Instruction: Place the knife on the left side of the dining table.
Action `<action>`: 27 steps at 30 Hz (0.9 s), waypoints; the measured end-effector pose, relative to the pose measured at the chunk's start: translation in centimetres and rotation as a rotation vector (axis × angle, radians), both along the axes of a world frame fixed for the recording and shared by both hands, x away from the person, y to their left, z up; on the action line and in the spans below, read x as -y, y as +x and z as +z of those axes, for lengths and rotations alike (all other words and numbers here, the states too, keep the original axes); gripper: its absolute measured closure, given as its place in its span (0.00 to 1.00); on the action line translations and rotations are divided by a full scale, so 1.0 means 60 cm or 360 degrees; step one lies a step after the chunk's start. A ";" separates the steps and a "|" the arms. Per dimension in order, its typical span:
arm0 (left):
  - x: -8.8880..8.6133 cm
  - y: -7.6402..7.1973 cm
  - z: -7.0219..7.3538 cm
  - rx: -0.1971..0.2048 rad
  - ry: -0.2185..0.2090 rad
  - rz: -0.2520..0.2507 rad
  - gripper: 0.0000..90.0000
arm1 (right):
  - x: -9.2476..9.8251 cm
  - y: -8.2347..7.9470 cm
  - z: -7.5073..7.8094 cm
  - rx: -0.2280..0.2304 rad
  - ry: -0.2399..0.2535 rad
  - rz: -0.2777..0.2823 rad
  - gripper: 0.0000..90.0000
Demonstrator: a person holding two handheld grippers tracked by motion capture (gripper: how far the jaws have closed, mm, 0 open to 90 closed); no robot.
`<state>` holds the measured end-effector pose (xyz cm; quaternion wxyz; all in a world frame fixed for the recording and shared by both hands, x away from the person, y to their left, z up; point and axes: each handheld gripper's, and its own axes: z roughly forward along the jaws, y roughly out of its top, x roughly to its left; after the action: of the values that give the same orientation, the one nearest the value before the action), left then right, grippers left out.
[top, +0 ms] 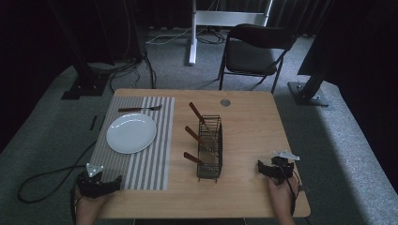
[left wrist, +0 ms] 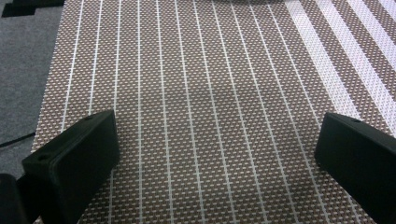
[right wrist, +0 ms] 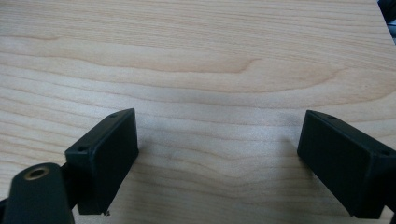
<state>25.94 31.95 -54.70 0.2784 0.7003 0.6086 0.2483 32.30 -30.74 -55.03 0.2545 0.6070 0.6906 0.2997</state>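
Both grippers are held wide and empty, the left gripper [top: 109, 183] over the striped mat [top: 141, 164], the right gripper [top: 264, 168] above bare surface [top: 248, 140], leaving the cutlery rack [top: 210, 147] between them open for reaching.

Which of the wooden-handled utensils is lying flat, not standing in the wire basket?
The wooden-handled metal fork, flat on the striped placemat beyond the white plate; three others stand in the basket.

The right gripper [right wrist: 219, 158] hovers over bare light wooden table [right wrist: 196, 60], its black jaws spread wide apart
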 end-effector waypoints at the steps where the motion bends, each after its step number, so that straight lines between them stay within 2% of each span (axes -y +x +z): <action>1: 0.000 0.000 0.000 0.0000 0.0000 0.0000 0.00 | 0.000 0.000 0.000 0.0000 0.0000 0.0000 0.13; 15: 0.000 0.000 0.000 -0.0001 0.0001 -0.0004 0.00 | 0.000 0.000 0.000 0.0000 0.0000 0.0000 0.13; 27: -0.002 -0.004 0.003 -0.0022 0.0000 -0.0053 0.01 | 0.000 0.000 0.000 0.0000 0.0000 0.0000 0.13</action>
<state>25.72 32.06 -54.50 0.2783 0.7119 0.5989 0.2390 32.30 -30.75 -55.03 0.2545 0.6070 0.6906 0.2998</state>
